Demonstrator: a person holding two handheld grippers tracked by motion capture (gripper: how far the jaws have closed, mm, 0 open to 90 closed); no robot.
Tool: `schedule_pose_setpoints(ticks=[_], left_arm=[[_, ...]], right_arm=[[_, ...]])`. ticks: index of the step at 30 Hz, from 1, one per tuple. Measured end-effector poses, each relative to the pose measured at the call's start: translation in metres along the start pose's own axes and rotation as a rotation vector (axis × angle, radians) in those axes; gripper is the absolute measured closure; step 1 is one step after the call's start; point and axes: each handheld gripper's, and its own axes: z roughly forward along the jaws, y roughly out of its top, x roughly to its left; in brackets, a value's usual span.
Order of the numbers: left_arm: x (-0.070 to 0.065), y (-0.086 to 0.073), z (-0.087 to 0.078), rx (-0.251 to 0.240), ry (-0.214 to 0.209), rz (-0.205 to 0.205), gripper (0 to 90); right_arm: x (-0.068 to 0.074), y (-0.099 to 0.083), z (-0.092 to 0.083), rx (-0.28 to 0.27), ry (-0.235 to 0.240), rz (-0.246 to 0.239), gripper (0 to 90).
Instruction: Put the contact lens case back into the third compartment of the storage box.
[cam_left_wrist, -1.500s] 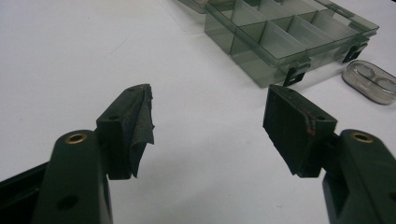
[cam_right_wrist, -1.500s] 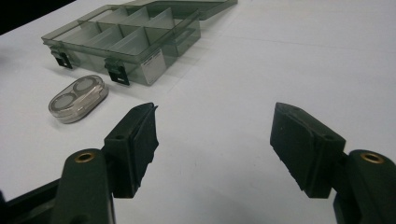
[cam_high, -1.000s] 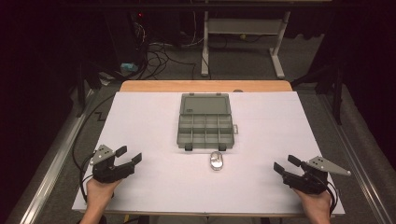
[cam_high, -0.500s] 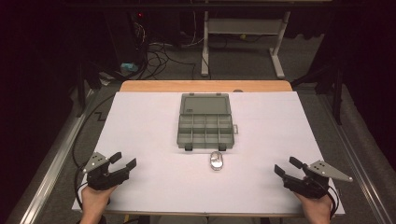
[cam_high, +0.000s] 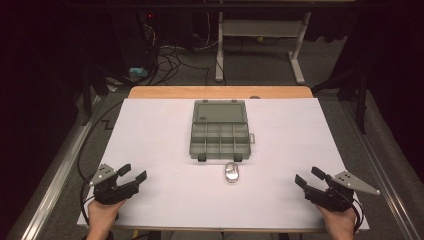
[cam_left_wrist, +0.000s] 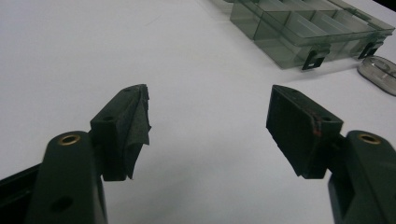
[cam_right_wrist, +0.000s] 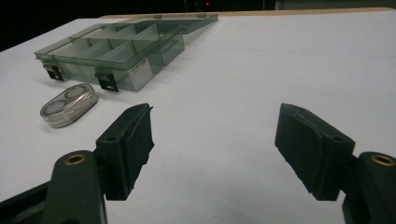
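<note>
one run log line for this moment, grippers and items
left gripper: open, empty | right gripper: open, empty | box: lid open, mid table | oval case: just in front of box, untouched

Your high view looks forward and down over the whole table (cam_high: 150, 130) from its near edge. Each gripper view sits low by a near corner, aimed across the tabletop toward its middle. All three share the compartment box (cam_high: 219, 131) (cam_left_wrist: 303, 32) (cam_right_wrist: 116, 46) and the small oval case (cam_high: 231, 172) (cam_left_wrist: 379, 73) (cam_right_wrist: 69, 104).
</note>
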Motion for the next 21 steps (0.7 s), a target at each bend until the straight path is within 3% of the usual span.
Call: schedule_pose_setpoints(ticks=[21], left_arm=[[-0.003, 0.002, 0.005, 0.009, -0.009, 0.012, 30.8]], right_arm=[[0.021, 0.006, 0.014, 0.017, 0.043, -0.069, 28.3]])
